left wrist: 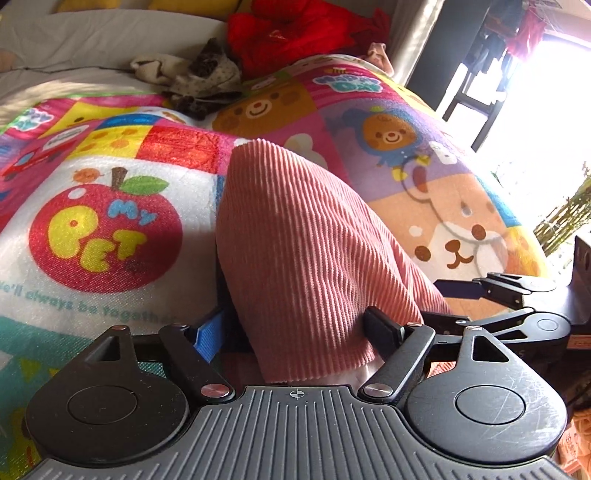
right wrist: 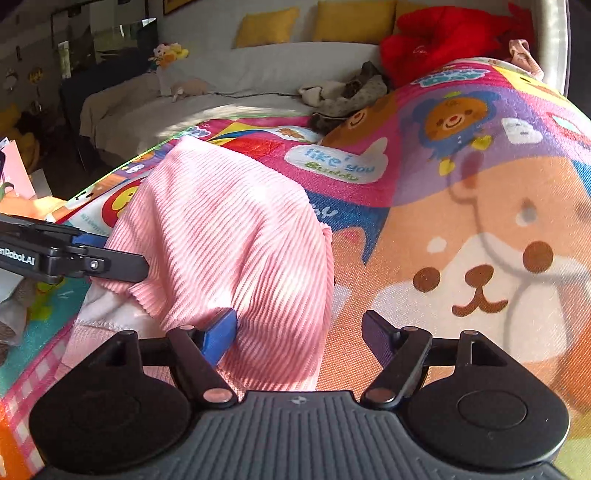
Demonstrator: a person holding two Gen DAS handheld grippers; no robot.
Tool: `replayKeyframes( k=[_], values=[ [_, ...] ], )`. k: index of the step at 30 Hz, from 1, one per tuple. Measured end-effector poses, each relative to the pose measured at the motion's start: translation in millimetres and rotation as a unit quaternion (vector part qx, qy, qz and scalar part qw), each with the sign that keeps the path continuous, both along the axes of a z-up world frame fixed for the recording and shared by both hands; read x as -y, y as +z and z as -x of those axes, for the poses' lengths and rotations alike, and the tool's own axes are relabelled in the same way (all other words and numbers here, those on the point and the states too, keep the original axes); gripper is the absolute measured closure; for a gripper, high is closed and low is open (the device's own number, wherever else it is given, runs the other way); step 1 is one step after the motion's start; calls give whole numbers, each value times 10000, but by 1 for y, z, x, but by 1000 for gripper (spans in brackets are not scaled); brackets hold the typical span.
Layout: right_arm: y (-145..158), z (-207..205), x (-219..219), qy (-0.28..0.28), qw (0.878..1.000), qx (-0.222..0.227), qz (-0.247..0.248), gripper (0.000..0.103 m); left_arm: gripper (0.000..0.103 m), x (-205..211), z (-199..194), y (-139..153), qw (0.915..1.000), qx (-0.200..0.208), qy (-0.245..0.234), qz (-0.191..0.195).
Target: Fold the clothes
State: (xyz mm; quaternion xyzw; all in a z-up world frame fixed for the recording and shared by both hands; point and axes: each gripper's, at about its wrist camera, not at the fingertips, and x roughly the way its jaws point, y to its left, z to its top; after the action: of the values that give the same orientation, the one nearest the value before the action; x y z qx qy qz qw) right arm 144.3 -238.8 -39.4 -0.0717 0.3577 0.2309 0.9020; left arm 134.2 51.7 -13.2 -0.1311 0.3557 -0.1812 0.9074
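a soft play mat (left wrist: 110,236) with a woven sheen, printed with a red apple and cartoon bears, is spread over the work surface. on it a pink ribbed garment (left wrist: 306,240) is bunched into a rounded hump, its fine cords running lengthwise and a paler lining showing at the near hem.

in the left wrist view the left gripper (left wrist: 295,332) is seen with its black and blue fingers spread wide on either side of the garment's near end; the cloth lies between them and against them, but whether it is pressed cannot be told. the right gripper's black arm is seen at the right edge, just beside the cloth.

in the right wrist view the garment (right wrist: 229,251) is draped to the left of centre, and the left gripper (right wrist: 110,254) is seen reaching in from the left edge, touching its fold. the right gripper (right wrist: 299,336) is released: its blue left finger is touching the garment's edge, while its right finger stands clear over bare mat (right wrist: 480,258).

beyond the mat a white-sheeted bed (right wrist: 221,103), yellow cushions (right wrist: 266,26), a red fabric heap (right wrist: 443,40) and crumpled spotted clothes (right wrist: 347,92) are seen.
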Motion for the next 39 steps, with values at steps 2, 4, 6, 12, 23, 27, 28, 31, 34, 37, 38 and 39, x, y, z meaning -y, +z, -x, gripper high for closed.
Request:
replayKeyframes(
  k=[2, 4, 6, 12, 23, 27, 28, 31, 34, 37, 38, 39],
  values=[
    [-1, 0, -3, 32, 9999, 80, 99, 25, 10, -8, 5, 10, 9997, 68, 146, 164],
    [-2, 1, -5, 49, 9998, 124, 147, 25, 9, -17, 7, 17, 9988, 88, 278, 406],
    [-2, 1, -4, 29, 9999, 116, 113, 25, 9, -18, 4, 14, 9981, -42, 260, 562],
    [-3, 1, -3, 13, 9995, -29, -325, 34, 27, -6, -5, -14, 9970, -441, -1, 634],
    [-6, -39, -53, 282, 9983, 92, -496, 55, 37, -34, -55, -12, 9983, -205, 342, 423],
    [-4, -78, -79, 206, 9987, 262, -379, 54, 37, -48, -88, -5, 9978, -19, 643, 149],
    [-2, -87, -78, 82, 9989, 282, -378, 53, 36, -50, -93, -5, 9976, -38, 670, 165],
    [10, -100, -65, -359, 9977, 547, -190, 47, 34, -51, -90, -4, 9982, -21, 563, 208],
    [20, -101, -55, -591, 9943, 883, 128, 45, 32, -41, -82, -5, 9989, 88, 459, -87],
    [30, -95, -55, -558, 9925, 1083, 0, 45, 32, -33, -78, -7, 9983, 166, 444, -338],
    [35, -92, -56, -522, 9921, 1128, -139, 45, 32, -32, -78, -8, 9980, 186, 454, -407],
    [39, -92, -59, -423, 9924, 1112, -320, 45, 31, -32, -77, -8, 9978, 186, 459, -434]
  ],
)
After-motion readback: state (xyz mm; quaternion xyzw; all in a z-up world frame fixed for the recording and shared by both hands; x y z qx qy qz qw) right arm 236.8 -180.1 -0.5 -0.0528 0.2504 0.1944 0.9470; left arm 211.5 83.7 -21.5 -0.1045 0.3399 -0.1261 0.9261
